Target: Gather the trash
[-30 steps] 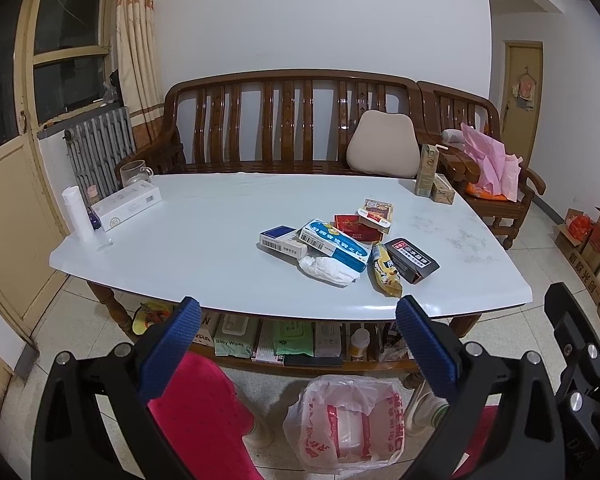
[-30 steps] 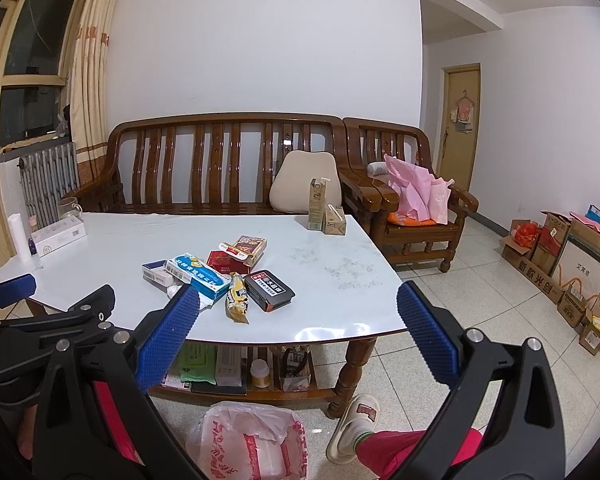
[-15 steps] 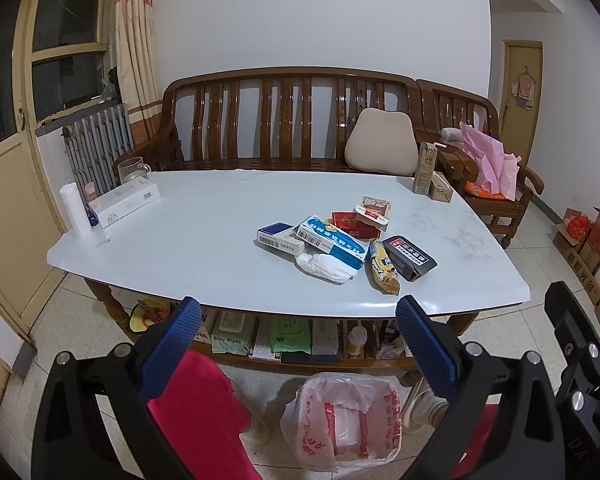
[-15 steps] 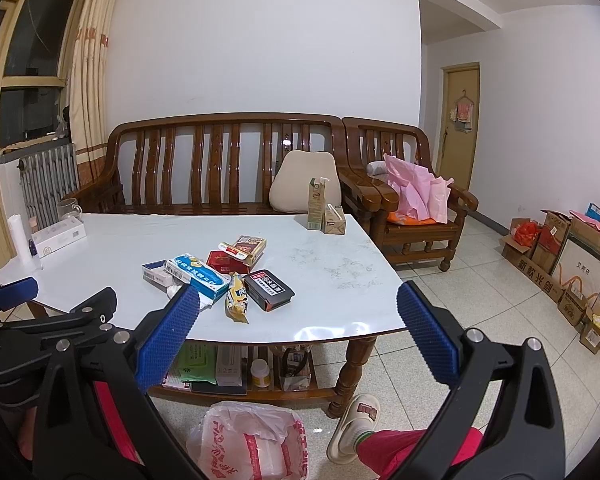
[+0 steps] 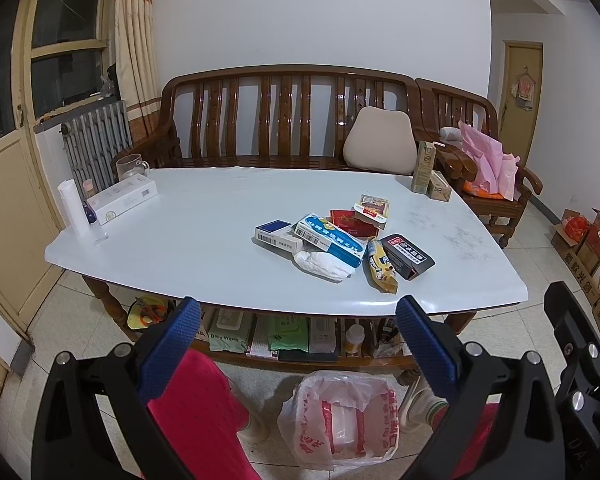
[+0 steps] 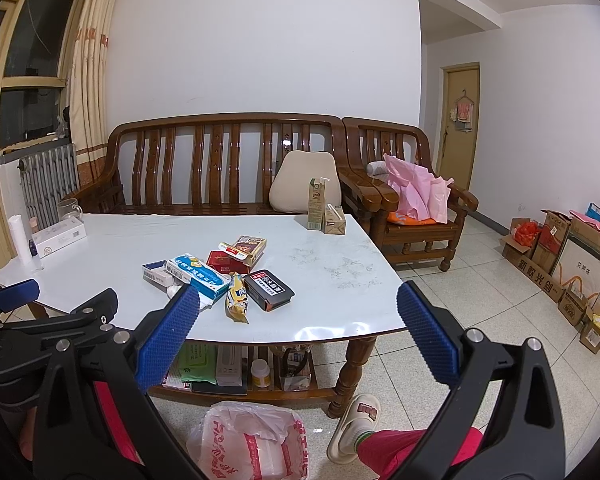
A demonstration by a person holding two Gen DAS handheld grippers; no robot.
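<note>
Hovering spread and empty, the left gripper (image 5: pixel 296 344) and right gripper (image 6: pixel 298 330) barely shift from a second ago. The trash pile (image 5: pixel 342 242) lies at twelve o'clock on the white table (image 5: pixel 188 240), a touch lower in view; the plastic bag (image 5: pixel 340 416) sits at six.

Boxes (image 5: pixel 327 238), crumpled tissue (image 5: pixel 320 265), yellow wrapper (image 5: pixel 381 267) clustered on table; open plastic bag (image 5: pixel 340 416) on floor.
</note>
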